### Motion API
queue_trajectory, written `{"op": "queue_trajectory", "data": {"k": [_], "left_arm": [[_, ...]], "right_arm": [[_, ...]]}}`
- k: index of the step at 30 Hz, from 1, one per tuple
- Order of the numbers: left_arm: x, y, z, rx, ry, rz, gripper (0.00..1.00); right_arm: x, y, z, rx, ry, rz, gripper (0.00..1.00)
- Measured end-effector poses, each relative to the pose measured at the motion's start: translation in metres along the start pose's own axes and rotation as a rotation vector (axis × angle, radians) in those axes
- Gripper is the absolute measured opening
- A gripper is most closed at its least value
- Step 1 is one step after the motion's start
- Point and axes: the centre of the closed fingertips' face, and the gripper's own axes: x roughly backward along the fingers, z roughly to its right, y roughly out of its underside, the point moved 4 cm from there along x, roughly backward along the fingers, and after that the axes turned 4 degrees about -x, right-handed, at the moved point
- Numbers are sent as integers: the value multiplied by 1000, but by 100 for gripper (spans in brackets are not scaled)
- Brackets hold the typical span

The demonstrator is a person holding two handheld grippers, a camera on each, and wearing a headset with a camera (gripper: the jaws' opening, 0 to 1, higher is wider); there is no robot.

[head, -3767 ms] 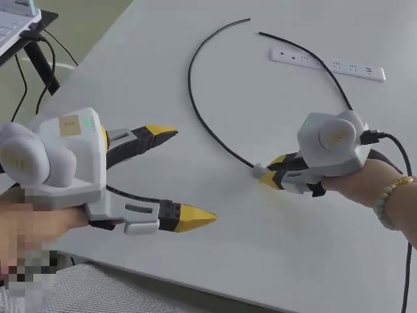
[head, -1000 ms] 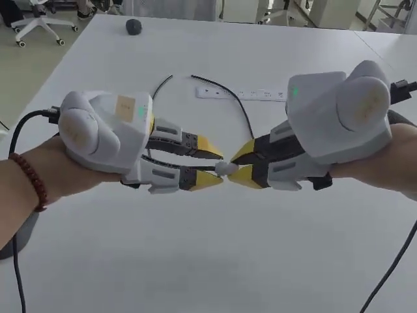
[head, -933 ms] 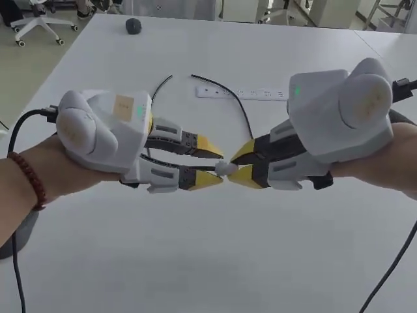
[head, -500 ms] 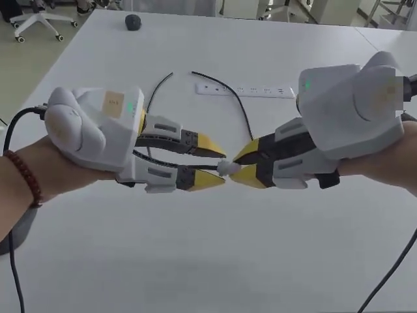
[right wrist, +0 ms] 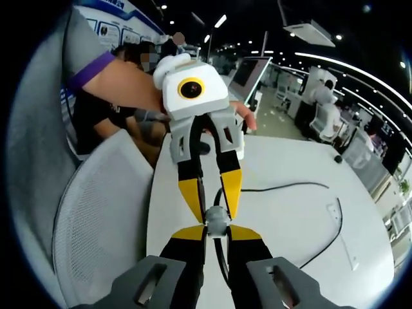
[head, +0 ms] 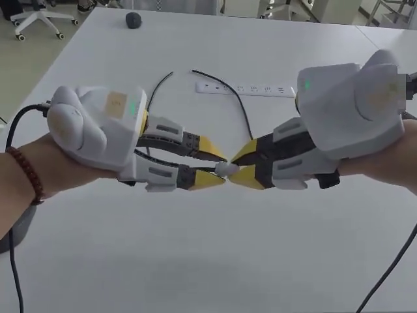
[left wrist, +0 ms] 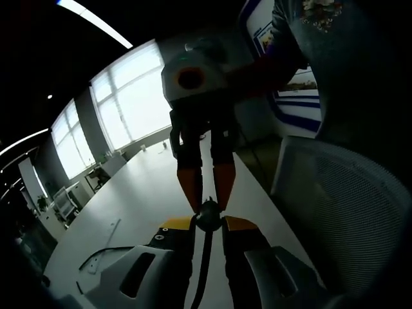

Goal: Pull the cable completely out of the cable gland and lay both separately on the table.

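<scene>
A small white cable gland (head: 225, 169) hangs above the table between the two grippers, which point at each other tip to tip. My right gripper (head: 234, 167) is shut on the gland (right wrist: 217, 222). My left gripper (head: 221, 167) stands open just left of the gland (left wrist: 209, 215). The thin black cable (head: 240, 111) runs back between its yellow jaws without being pinched. Beyond the grippers the cable curves over the table, and both loose ends lie near the far side.
A white power strip (head: 244, 89) lies on the white table (head: 195, 261) behind the cable. A dark round object (head: 133, 21) sits at the far edge. Office chairs (head: 32, 19) stand off the table's far left corner. Each gripper's own lead trails toward me.
Since 3.8 s ago both grippers have risen and met tip to tip, the gland lifted off the table. Over the last second the left jaws have narrowed slightly around the cable.
</scene>
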Motion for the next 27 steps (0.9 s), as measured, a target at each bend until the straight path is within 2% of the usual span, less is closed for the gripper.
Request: {"op": "queue_trajectory", "data": {"k": [9,10,11,18,22,27], "left_arm": [[0,-1,3,-9,12,-2,17],[0,-1,3,10,12,6,17],[1,-2,4,8,16,15,16],[7,-7,6,37,29,52,16],[6,-5,5,41,13,33,16],[5,-5,5,49,3,30,15]], "right_arm": [[0,1,-5,-13,-28,15,7],[0,1,-5,-13,-32,21,7],[1,0,-7,-29,-43,31,7],[3,-5,-11,-21,-77,68,7],[1,-5,-10,-14,-70,65,7],[1,-5,-10,4,-65,56,7]]}}
